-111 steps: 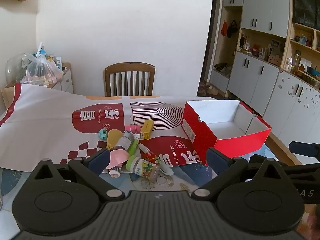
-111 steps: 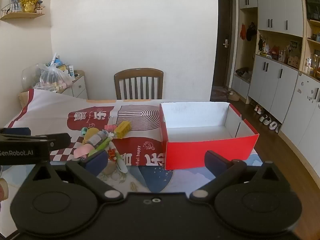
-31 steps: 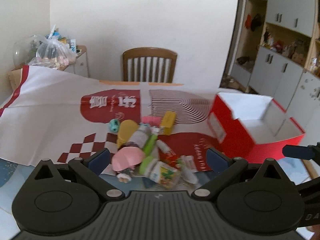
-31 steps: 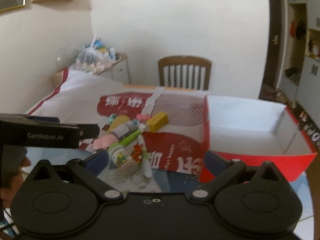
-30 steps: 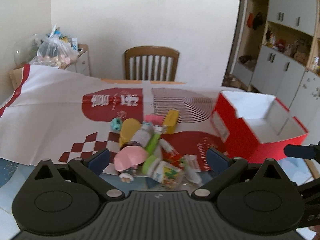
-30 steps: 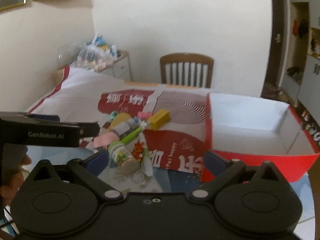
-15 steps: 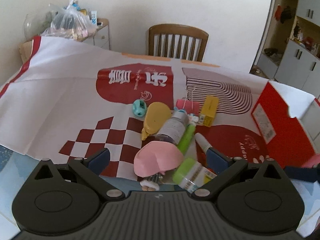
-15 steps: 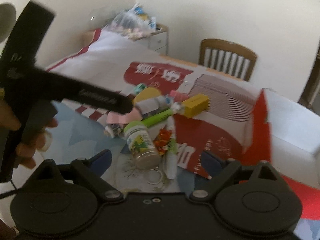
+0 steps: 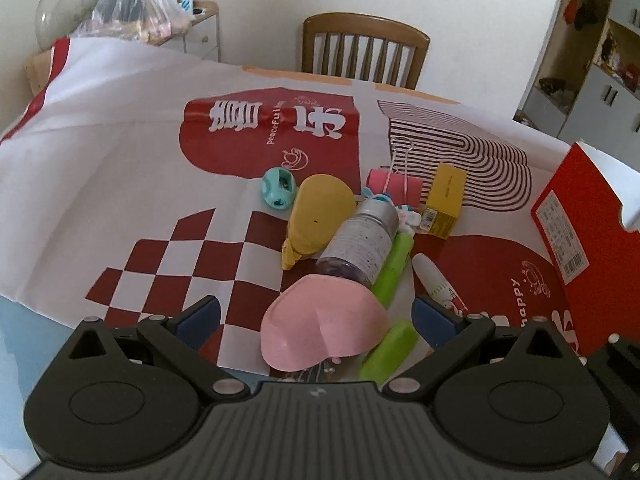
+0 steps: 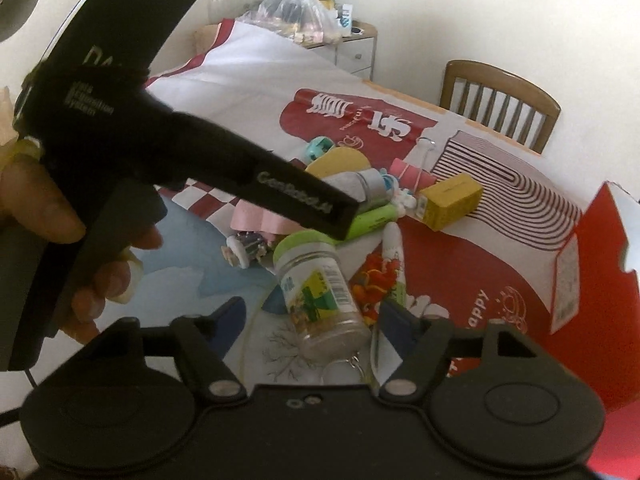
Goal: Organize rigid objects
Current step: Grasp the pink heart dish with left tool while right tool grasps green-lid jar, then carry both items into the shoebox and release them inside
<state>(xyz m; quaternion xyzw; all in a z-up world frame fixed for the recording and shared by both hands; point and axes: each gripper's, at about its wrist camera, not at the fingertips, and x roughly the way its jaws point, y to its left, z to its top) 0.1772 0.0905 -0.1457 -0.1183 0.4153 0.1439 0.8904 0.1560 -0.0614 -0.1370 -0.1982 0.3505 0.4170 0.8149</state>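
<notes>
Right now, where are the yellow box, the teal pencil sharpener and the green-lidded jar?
yellow box [image 9: 445, 197]: left wrist view, its top face.
teal pencil sharpener [image 9: 278, 191]: left wrist view, its round body.
green-lidded jar [image 10: 320, 292]: right wrist view, its label.

Table [image 9: 16, 344] under red-white cloth [image 9: 120, 128]; toy pile [image 9: 352, 240] mid-cloth, red box [image 9: 576, 232] at right edge.

Our grippers are matte black with blue-padded fingers [image 9: 199, 315], silver screws, white lettering; our hand [image 10: 48, 216] is bare-skinned.

I see soft daylight, no hard shadows. Both pics bend lots at edges w/ dark corners. Right pic is blurry; the left gripper [image 10: 192, 168] looks smeared.
</notes>
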